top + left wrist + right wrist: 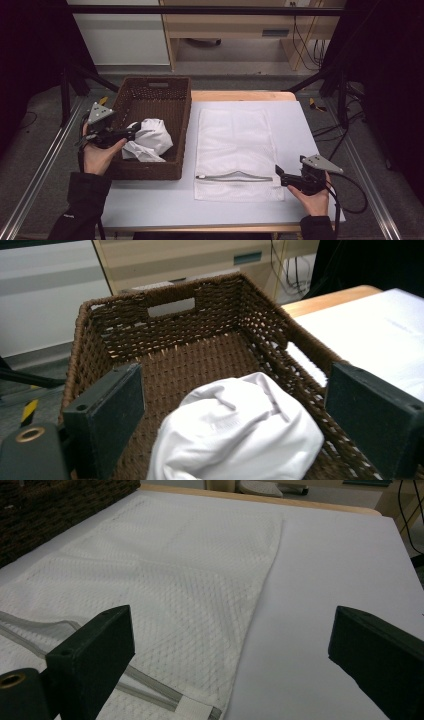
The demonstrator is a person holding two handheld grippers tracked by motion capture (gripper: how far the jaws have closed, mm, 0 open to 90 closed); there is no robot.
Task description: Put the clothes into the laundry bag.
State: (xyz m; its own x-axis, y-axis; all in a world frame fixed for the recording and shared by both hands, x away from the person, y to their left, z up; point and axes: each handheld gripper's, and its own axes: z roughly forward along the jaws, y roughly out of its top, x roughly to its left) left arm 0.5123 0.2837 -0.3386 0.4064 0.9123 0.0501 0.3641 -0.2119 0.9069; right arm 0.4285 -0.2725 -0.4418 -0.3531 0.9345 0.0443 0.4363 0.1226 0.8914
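Two hands come in from the bottom of the high view, each holding a tool. On the left, the left tool reaches over the near-left rim of the basket toward the cloth, a crumpled white bundle lying in the basket's near half. From the left gripper view the jaws stand wide apart on either side of the cloth, released and gripping nothing; whether a jaw tip brushes the fabric is hard to tell from these angles. Beyond the cloth, the basket's woven floor is bare up to the far wall with its handle slot.

On the right, the right tool rests low at the near-right corner of the mesh bag, which lies flat on the table just beside the basket. Its jaws are also spread and released, one over the bag near the grey zipper, the other over bare table. The zipper runs along the bag's near end, bowed slightly open.
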